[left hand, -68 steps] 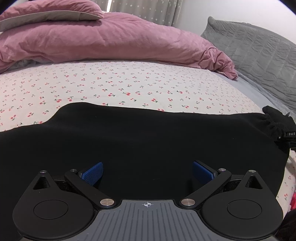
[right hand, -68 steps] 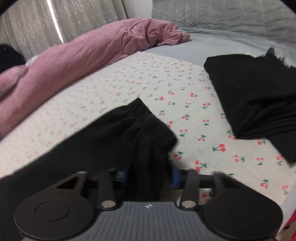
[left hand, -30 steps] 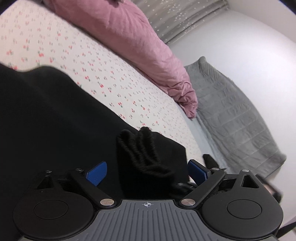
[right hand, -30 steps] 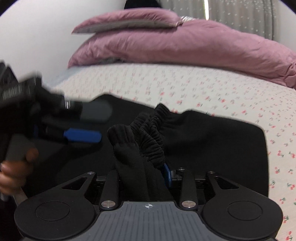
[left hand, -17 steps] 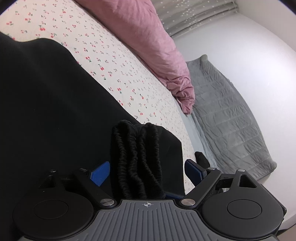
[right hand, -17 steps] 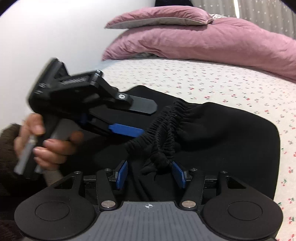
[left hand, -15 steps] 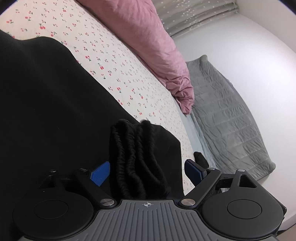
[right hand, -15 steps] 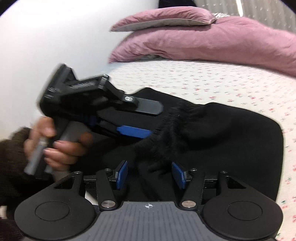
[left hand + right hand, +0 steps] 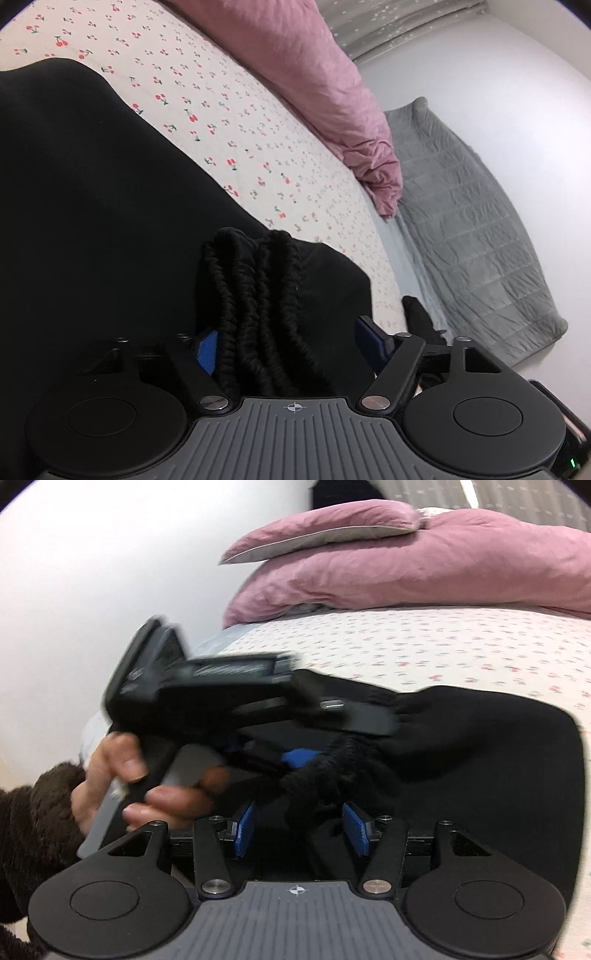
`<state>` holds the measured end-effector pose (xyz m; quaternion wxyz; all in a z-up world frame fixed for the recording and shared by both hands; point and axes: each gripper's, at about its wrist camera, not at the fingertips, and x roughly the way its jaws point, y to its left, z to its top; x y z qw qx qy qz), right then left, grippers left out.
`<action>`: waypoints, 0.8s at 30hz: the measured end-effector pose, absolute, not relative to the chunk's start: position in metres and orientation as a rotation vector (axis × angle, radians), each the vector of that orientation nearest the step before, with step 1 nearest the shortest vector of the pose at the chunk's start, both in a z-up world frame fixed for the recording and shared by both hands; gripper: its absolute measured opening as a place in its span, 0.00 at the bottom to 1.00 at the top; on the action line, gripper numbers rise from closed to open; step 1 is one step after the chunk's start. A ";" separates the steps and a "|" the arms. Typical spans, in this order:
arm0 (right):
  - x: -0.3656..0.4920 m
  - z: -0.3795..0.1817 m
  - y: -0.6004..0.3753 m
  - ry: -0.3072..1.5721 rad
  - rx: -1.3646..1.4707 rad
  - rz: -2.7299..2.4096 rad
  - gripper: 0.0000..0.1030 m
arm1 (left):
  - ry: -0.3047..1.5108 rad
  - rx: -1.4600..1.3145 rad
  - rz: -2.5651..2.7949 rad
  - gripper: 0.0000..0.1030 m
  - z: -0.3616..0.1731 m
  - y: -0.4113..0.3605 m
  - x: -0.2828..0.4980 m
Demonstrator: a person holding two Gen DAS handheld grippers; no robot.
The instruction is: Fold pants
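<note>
1. Bed sheet (image 9: 236, 122), white with a red cherry print, spreads ahead of both claws and carries everything else.
2. Pink duvet (image 9: 317, 85) lies heaped on the far side of the sheet, ahead and right of the left claw; a pink pillow (image 9: 332, 528) sits on top of it in the right wrist view.
3. Grey quilt (image 9: 465, 221) lies to the right of the left claw, beyond the duvet end.
4. Black pants (image 9: 92, 206) lie flat on the sheet, directly under and ahead of both claws; the fabric is doubled over.
5. Gathered elastic waistband (image 9: 255, 302) is bunched upright between the left claw's fingers.
6. Left gripper (image 9: 288, 343): partly closed around the bunched waistband, left blue pad against the fabric, right pad with a gap beside it. Firm clamping: cannot tell. The person's hand (image 9: 122, 775) holds its handle, image blurred.
7. Right gripper (image 9: 299, 823): jaws apart, blue pads clear of the fabric on both sides, holding nothing; the bunched waistband sits just ahead, between the pads.
</note>
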<state>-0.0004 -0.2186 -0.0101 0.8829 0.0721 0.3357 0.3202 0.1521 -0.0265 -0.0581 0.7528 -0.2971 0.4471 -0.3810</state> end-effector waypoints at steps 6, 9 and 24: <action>-0.012 0.001 -0.229 0.699 0.148 0.692 0.56 | 0.992 -0.623 -0.769 0.23 -0.062 -0.017 0.153; -0.016 0.011 -0.248 0.673 0.169 0.660 0.56 | 0.953 -0.572 -0.772 0.21 -0.050 -0.018 0.146; -0.011 0.015 -0.248 0.648 0.163 0.550 0.75 | 0.872 -0.396 -0.500 0.20 0.020 0.097 0.129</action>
